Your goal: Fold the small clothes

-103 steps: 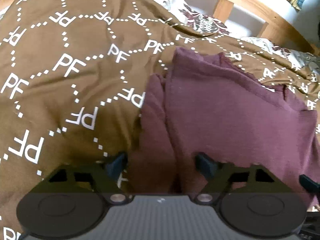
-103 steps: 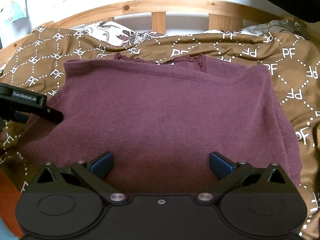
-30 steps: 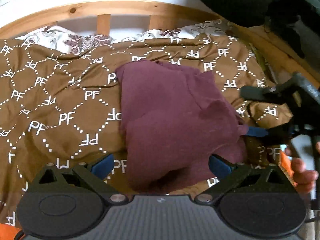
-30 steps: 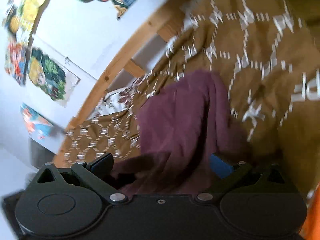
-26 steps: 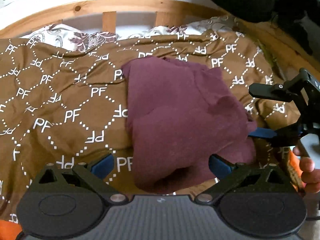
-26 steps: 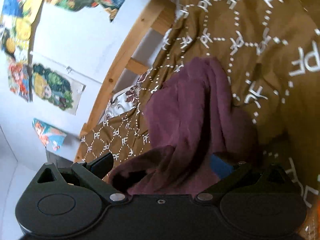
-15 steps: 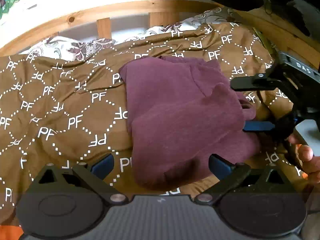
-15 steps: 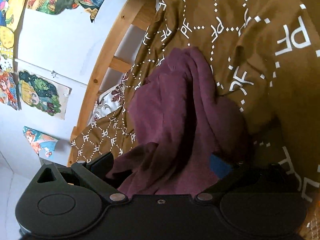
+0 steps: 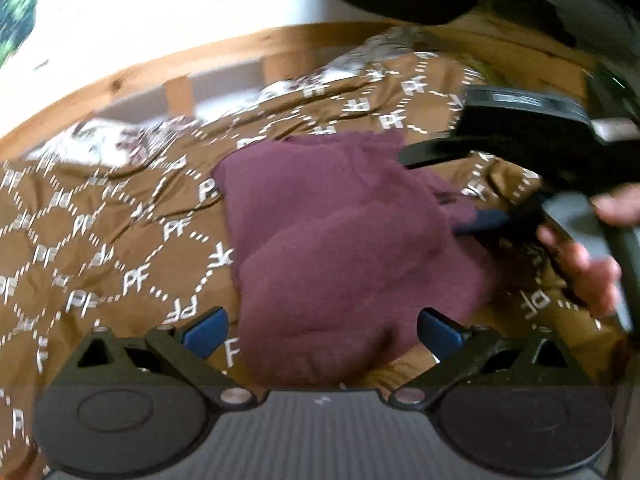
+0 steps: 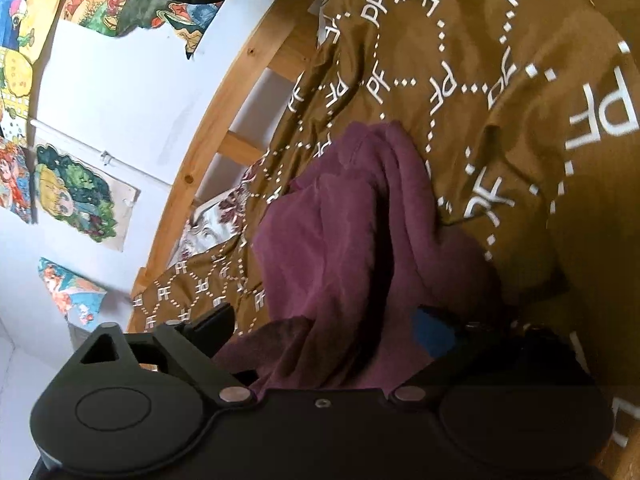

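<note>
Maroon garment (image 9: 340, 256) lying folded and bunched on the brown "PF"-patterned bedspread (image 9: 100, 240), nearer than the wooden bed rail (image 9: 132, 80). Left gripper (image 9: 322, 326) spread wide at the garment's near edge, blue pads clear of the cloth, nothing held. Right gripper (image 10: 324, 326) rolled sideways at the garment's right edge, jaws wide but just been closing, a fold of the maroon cloth between them, no visible pinch. Hand (image 9: 580, 256) on the right gripper's handle.
</note>
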Tool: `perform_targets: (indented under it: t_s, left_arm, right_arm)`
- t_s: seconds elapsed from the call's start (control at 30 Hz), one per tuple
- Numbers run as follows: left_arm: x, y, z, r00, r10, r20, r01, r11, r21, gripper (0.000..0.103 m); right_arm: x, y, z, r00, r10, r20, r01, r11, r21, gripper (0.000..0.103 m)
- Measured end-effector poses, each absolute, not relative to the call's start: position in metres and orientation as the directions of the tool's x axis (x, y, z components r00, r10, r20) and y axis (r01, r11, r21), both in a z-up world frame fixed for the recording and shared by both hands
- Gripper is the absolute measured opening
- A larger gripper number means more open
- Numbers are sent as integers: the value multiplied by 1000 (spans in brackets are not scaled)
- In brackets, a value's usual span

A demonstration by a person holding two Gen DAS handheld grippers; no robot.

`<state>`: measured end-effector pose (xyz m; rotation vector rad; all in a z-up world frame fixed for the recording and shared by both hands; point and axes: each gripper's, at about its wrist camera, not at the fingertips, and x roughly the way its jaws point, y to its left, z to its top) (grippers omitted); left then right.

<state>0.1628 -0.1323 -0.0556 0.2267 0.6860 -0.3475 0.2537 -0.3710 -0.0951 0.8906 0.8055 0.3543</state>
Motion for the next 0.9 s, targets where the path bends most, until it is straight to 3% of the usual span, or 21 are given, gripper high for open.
perform_targets:
  t_s: [0.17,0.23,0.33,0.37,0.43,0.7,0.8,0.87,0.9]
  left_arm:
    - [154,-147,-63,786,-186,-590,386,893,233,80]
    - [153,-151,-63,804,-176,-568,379,888,260,63]
    - [152,-152,-63,819,-184,-543,384,880,281,36]
    - [152,-152,-62,816,-200,-542,395,878,271,32]
    - [151,-154,-59,809,-229,-541,414,876,248,23]
    - [149,-184,-56,791,-302,-532,488,836,251,22]
    - [154,-190,-68,767,-305,-565,501,834,230,30]
    - [155,-185,-66,753,-332,-568,508,842,181,43]
    - [154,-180,-63,745,-358,-563,516,844,147,56]
  right_arm:
    - [266,-358,-94,680,520,-517,11,698,716,67]
    - [270,-351,-95,688,483,-542,10,739,673,57]
    - [273,-344,-93,702,442,-559,-5,787,617,30]
    - [273,-342,-92,710,436,-553,-17,796,605,19]
    - [270,-339,-85,735,423,-530,-55,816,576,16]
    - [254,-348,-48,847,338,-410,-124,875,467,14]
    - [261,-357,-60,823,300,-483,-52,885,462,14]
    - [268,-359,-72,791,283,-543,-9,892,451,14]
    - [269,-359,-75,782,283,-556,-3,893,450,14]
